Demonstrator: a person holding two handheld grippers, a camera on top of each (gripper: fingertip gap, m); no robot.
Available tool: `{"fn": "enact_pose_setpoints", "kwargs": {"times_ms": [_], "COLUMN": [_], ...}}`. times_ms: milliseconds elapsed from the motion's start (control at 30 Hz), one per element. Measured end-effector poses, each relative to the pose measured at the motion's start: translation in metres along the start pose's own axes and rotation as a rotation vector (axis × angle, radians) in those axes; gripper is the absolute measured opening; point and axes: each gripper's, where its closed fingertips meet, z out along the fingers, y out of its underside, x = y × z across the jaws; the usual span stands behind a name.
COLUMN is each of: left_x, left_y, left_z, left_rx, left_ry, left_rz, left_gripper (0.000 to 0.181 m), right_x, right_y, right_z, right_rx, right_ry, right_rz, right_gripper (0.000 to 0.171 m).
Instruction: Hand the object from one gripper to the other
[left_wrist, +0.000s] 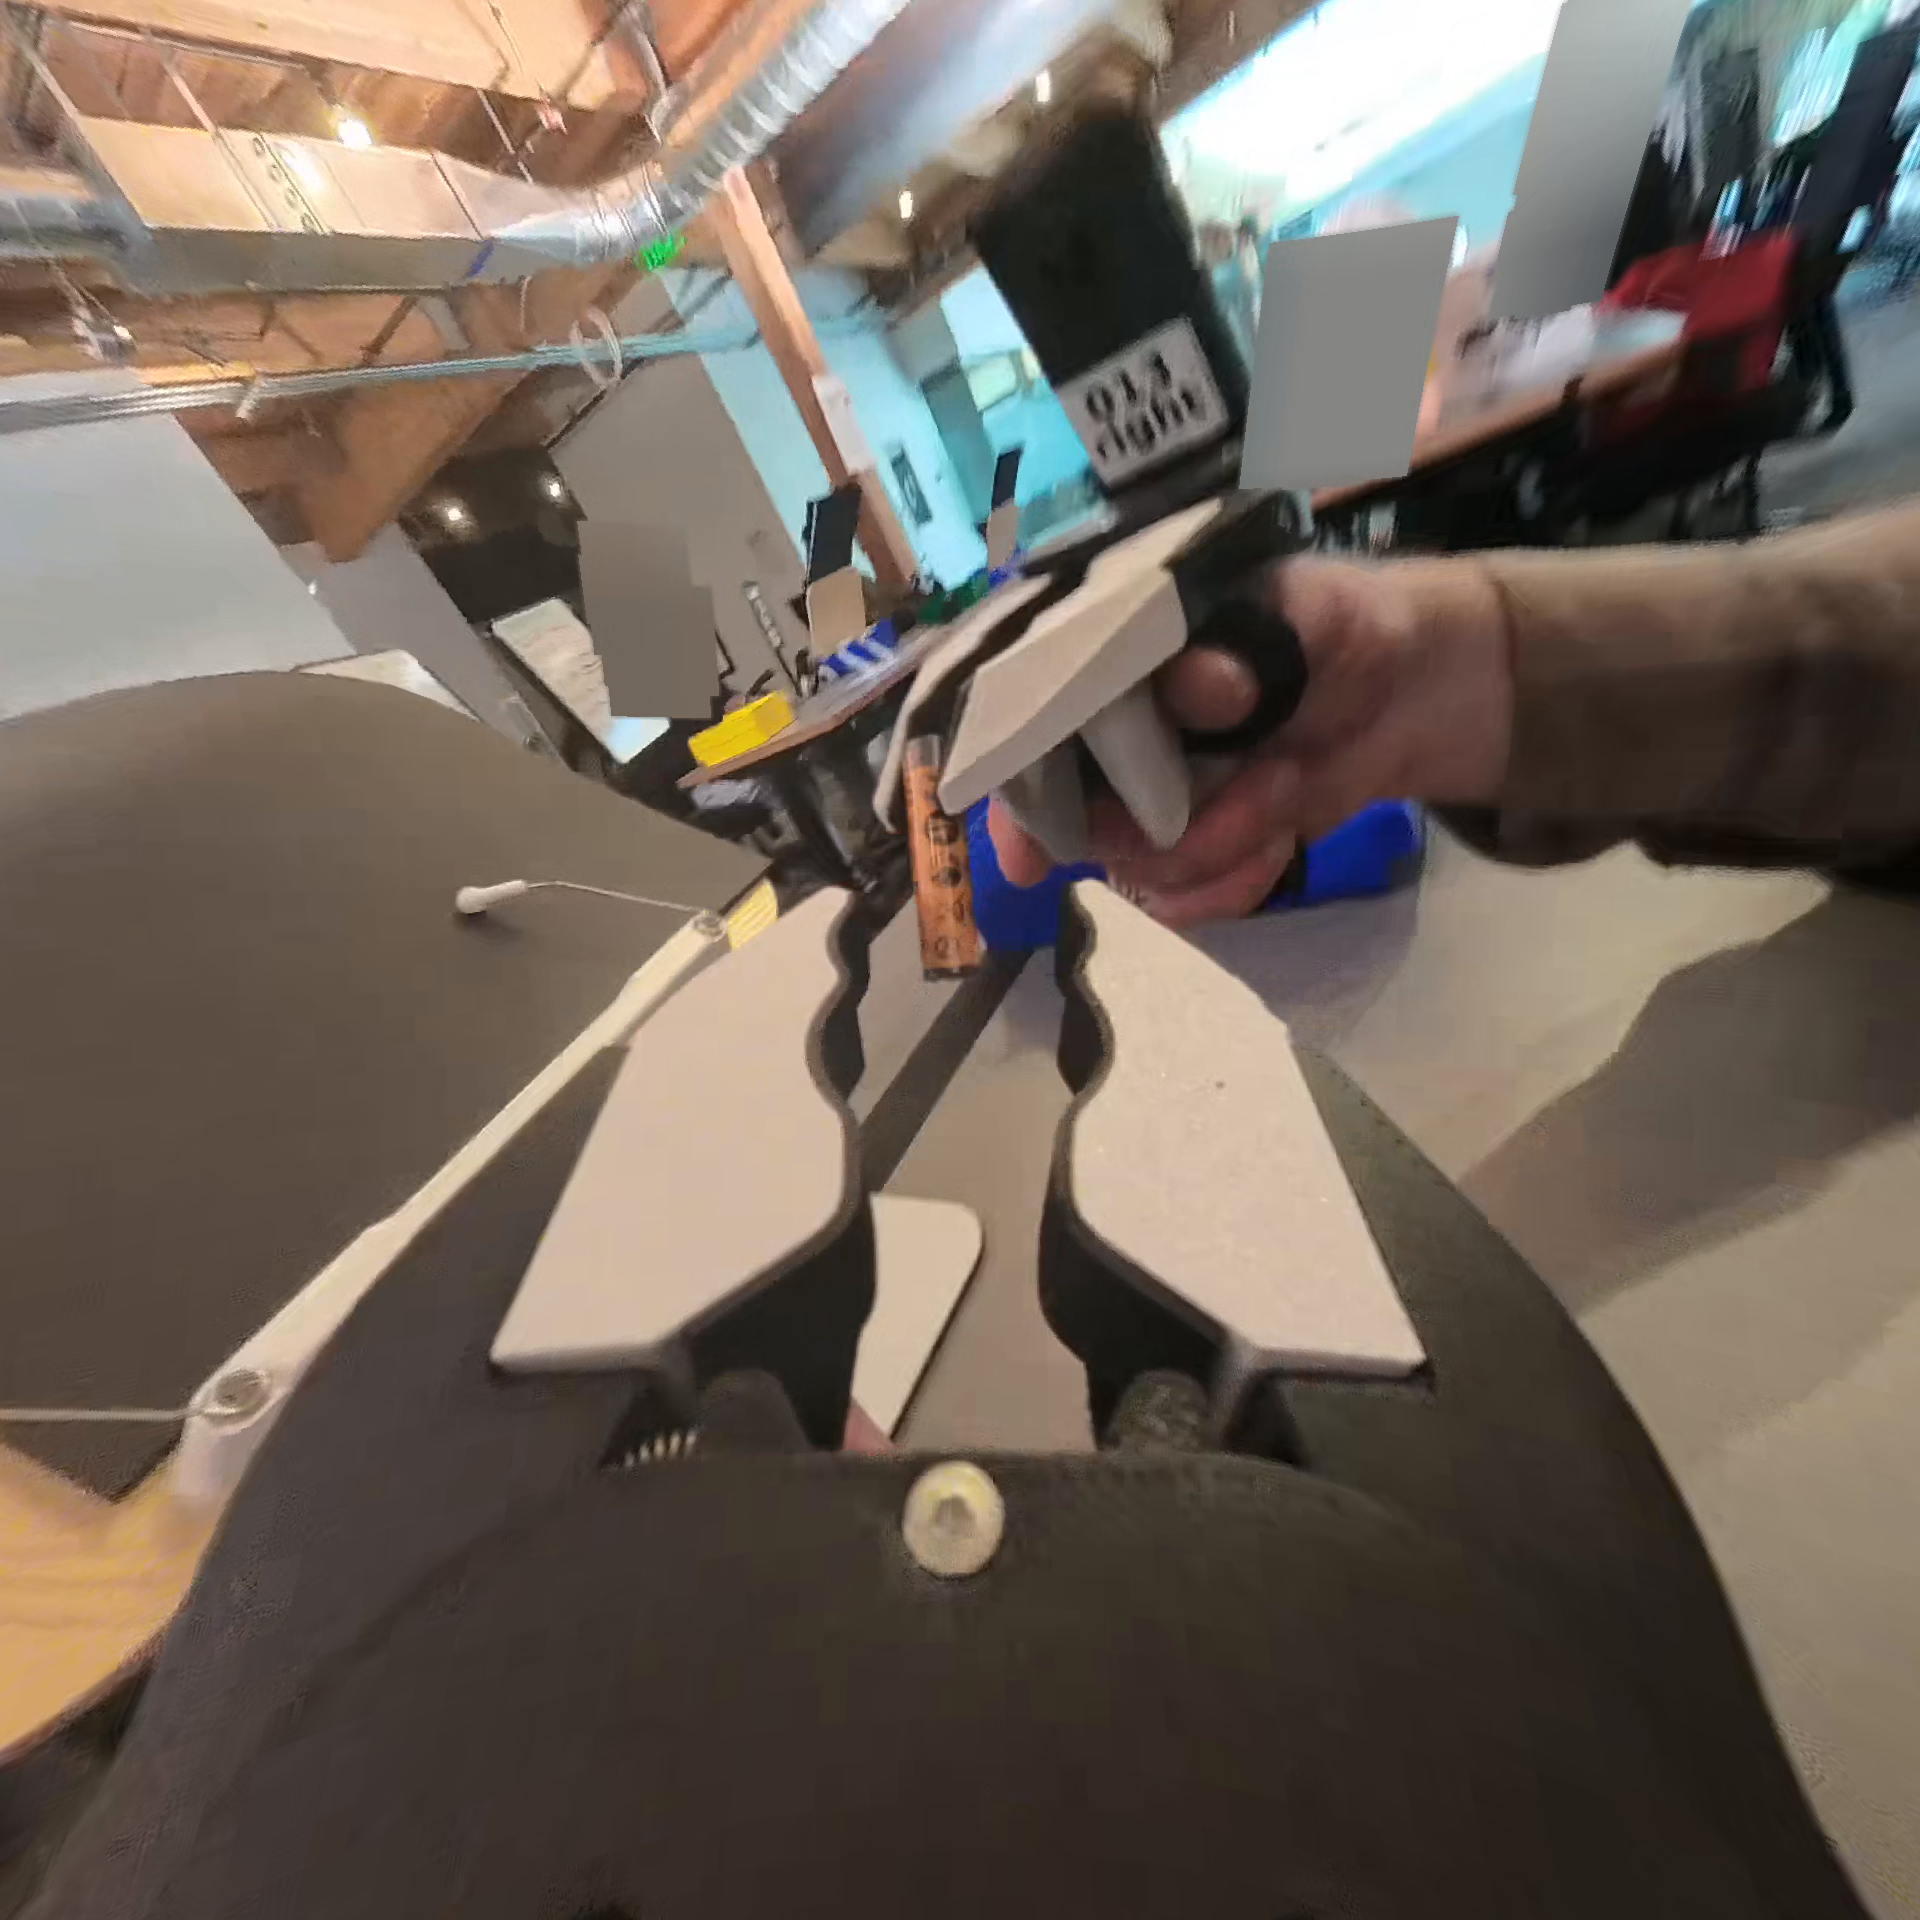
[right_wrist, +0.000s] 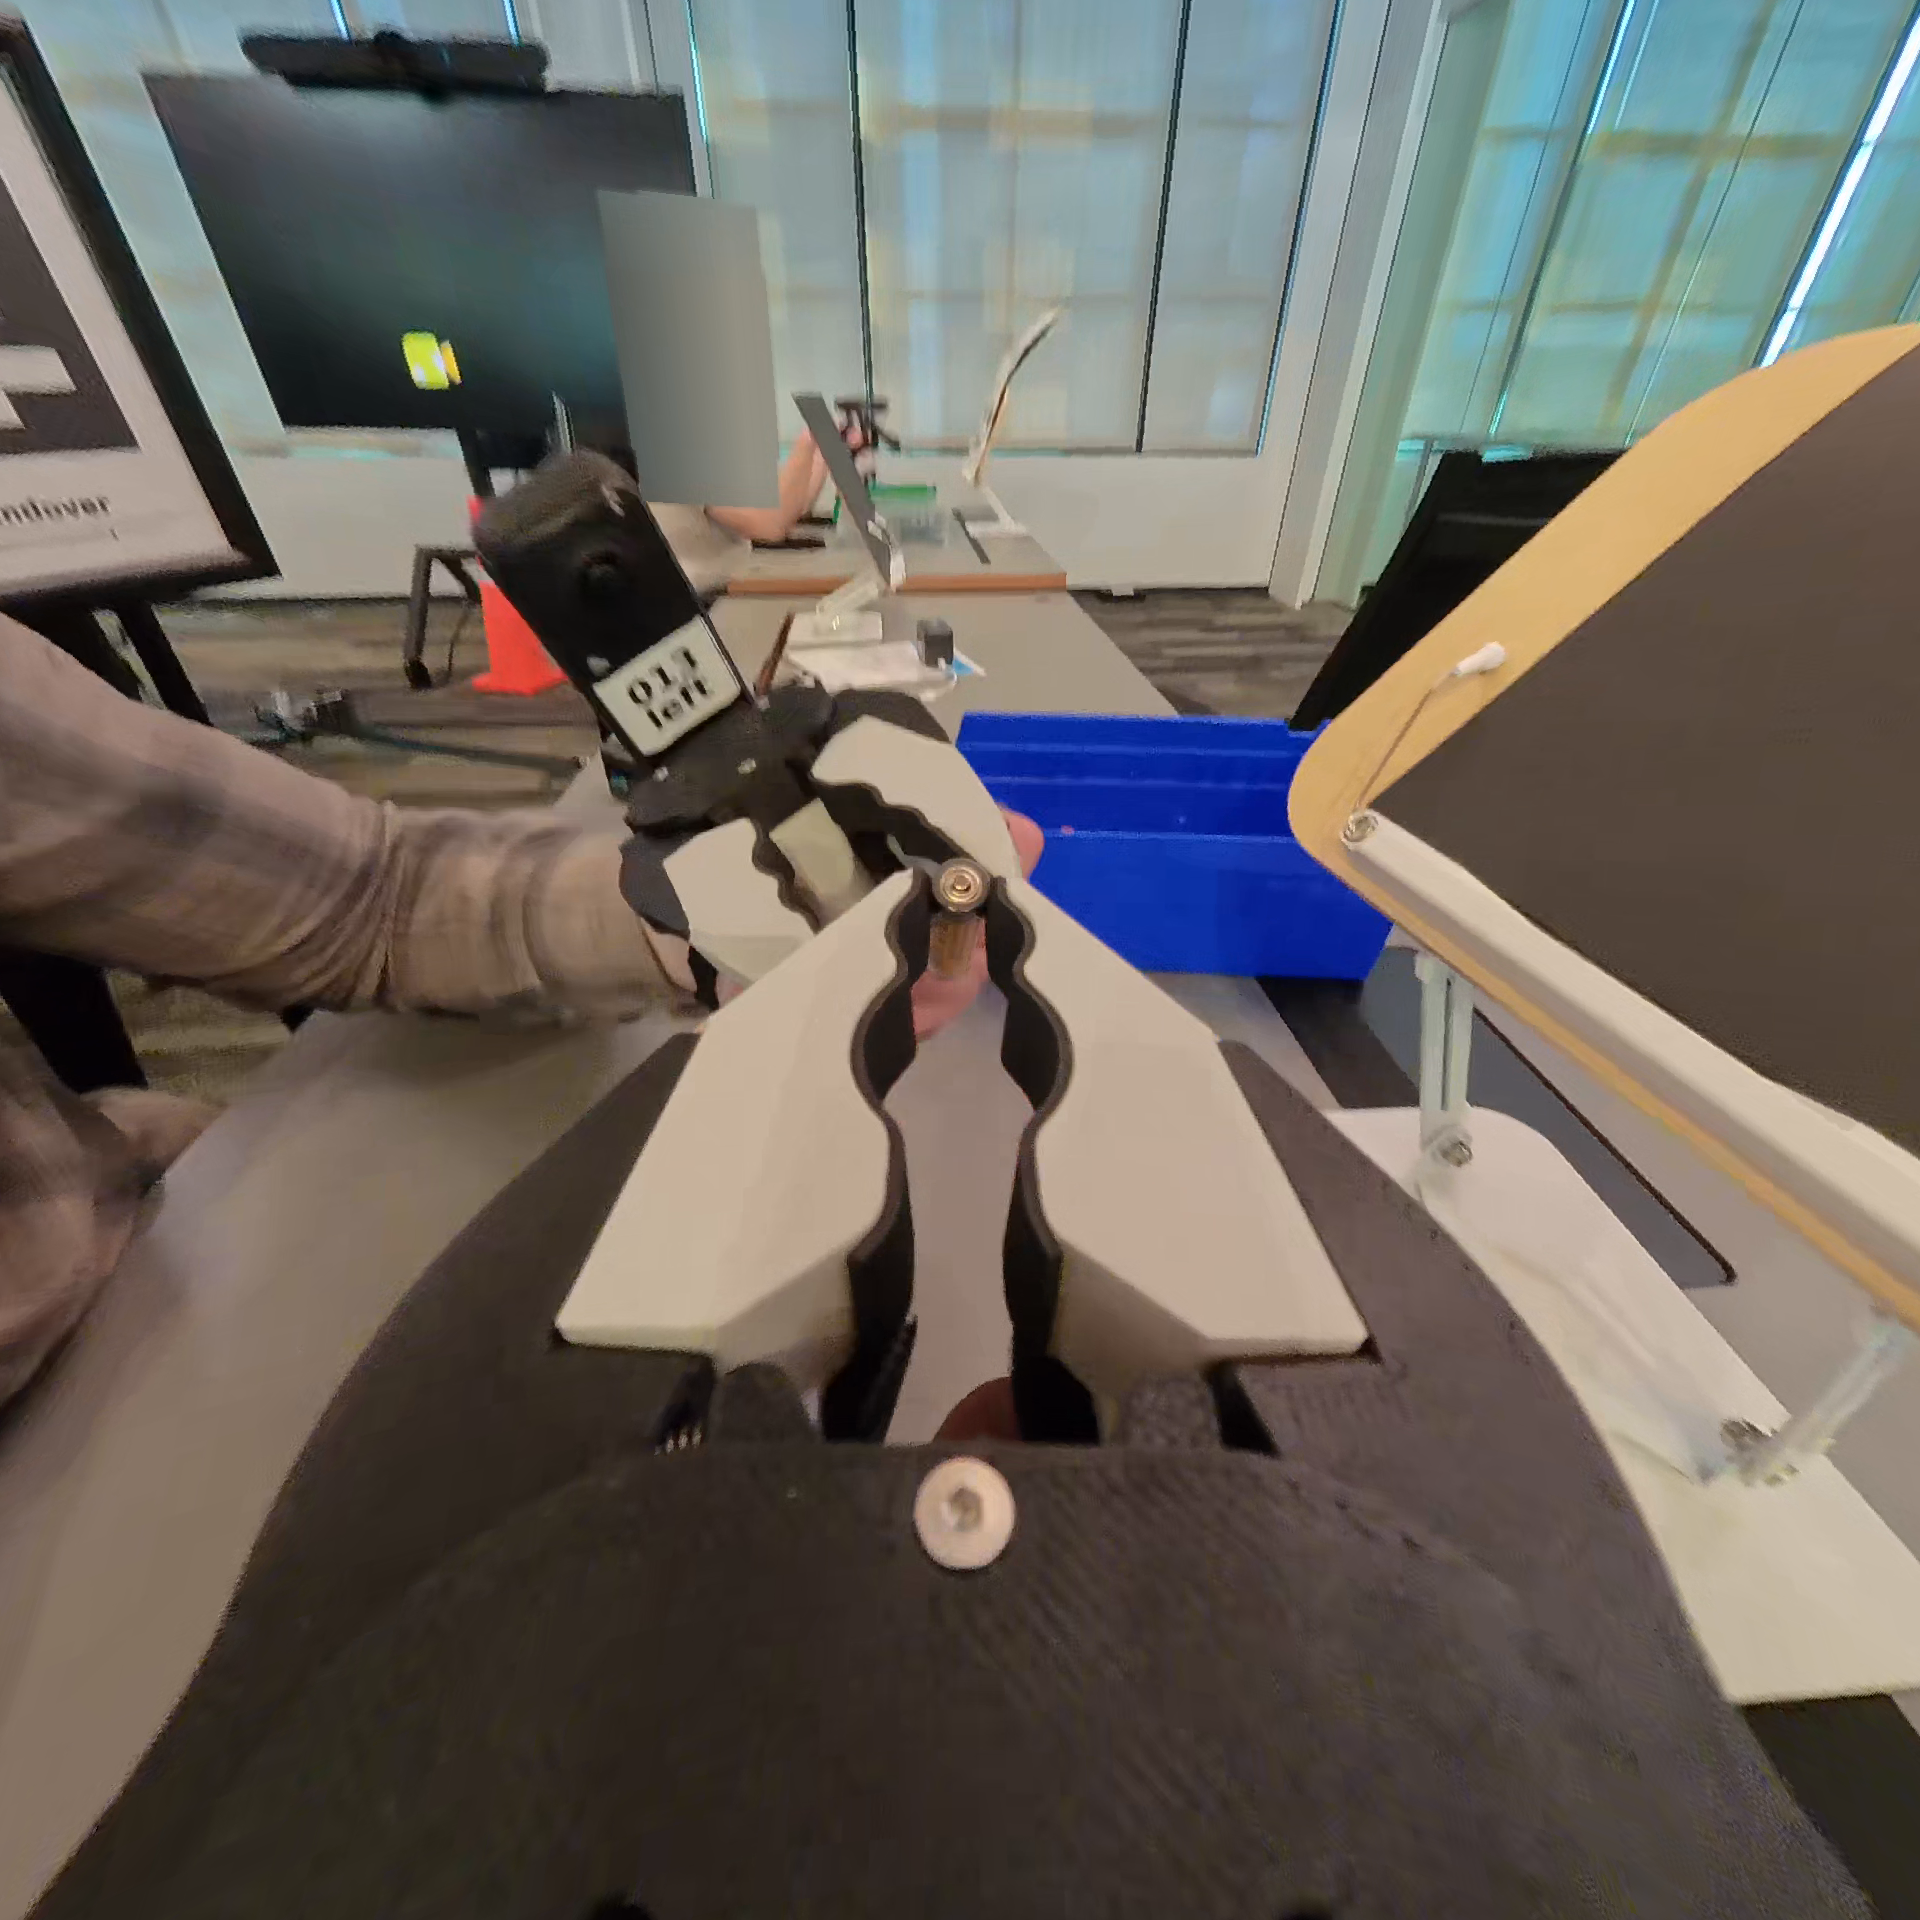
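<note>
The object is a small orange and black battery (right_wrist: 956, 935), which also shows in the left wrist view (left_wrist: 940, 873). My right gripper (right_wrist: 958, 888) is shut on its upper end and holds it upright in the air. In the left wrist view the right gripper (left_wrist: 923, 802) comes in from the right, held by a hand. My left gripper (left_wrist: 961, 914) is open, and the battery's lower end hangs between its fingertips without touching them. In the right wrist view the left gripper (right_wrist: 894, 883) faces mine with its jaws apart, partly hidden behind my fingers.
A blue plastic bin (right_wrist: 1164, 862) stands on the grey table (right_wrist: 312, 1247) just behind the grippers. A tilted black board with a wooden rim (right_wrist: 1662, 831) on a white stand is at the right; in the left wrist view the board (left_wrist: 260, 883) is at the left. Left and right tips are no more than a few centimetres apart.
</note>
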Motion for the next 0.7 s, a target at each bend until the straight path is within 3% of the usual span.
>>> {"fn": "enact_pose_setpoints", "kwargs": {"times_ms": [200, 333, 700], "left_x": [0.016, 0.029, 0.027], "left_y": [0.024, 0.036, 0.038], "left_z": [0.010, 0.014, 0.015], "left_rx": [-0.165, -0.223, -0.207], "left_ry": [0.069, 0.116, 0.103], "left_rz": [-0.002, 0.011, -0.053], "left_gripper": [0.023, 0.018, 0.012], "right_x": [-0.003, -0.009, -0.010], "right_y": [0.034, 0.046, 0.045], "right_z": [-0.004, -0.004, -0.002], "right_rx": [-0.293, -0.399, -0.391], "right_ry": [0.033, 0.031, 0.037], "right_rz": [-0.151, -0.192, -0.207], "right_gripper": [0.007, 0.007, 0.007]}}
